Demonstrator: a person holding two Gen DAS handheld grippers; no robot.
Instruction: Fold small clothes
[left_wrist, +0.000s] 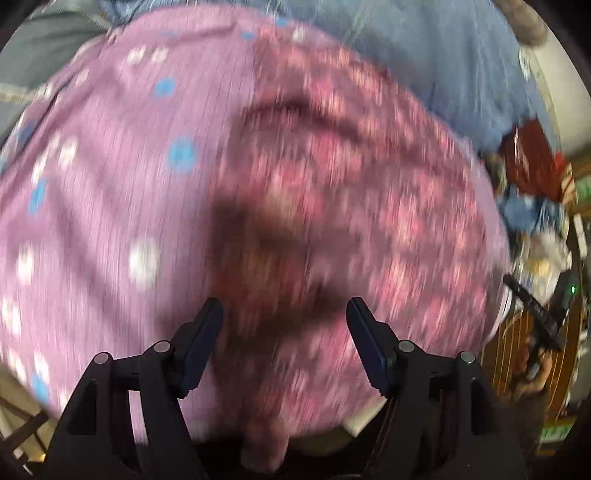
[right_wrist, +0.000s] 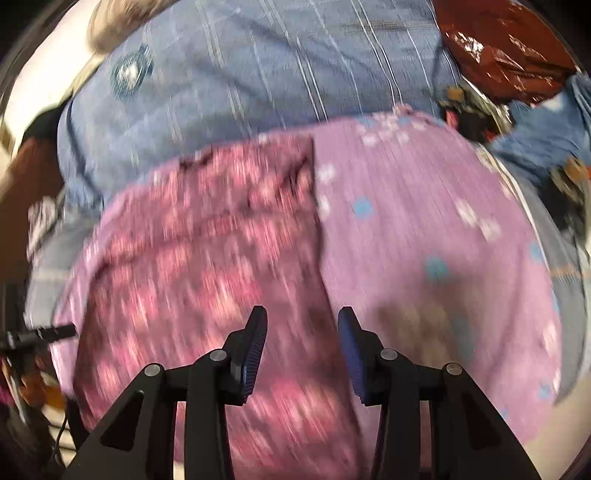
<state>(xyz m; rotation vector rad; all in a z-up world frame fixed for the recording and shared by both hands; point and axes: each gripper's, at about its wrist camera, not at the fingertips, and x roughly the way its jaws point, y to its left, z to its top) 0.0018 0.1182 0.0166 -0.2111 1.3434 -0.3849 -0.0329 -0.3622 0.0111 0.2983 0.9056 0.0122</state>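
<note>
Item: purple garment (left_wrist: 122, 177), dotted panel beside a pink-patterned panel (right_wrist: 207, 251), spread on the blue striped cloth (right_wrist: 258, 74).
Progress: apparently laid flat, no fold clearly made (views blurred).
Left gripper (left_wrist: 284, 314): fingers apart, empty, above the garment.
Right gripper (right_wrist: 302, 321): likewise.
Containers: none discernible.

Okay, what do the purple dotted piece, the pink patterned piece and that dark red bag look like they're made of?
Purple dotted piece: likely a soft matte knit or ribbed cotton, with fine parallel lines showing.
Pink patterned piece: also matte cloth, creased and folded; blur hides the weave.
Dark red bag: probably thin plastic or foil, crinkled with sharp white glints.
</note>
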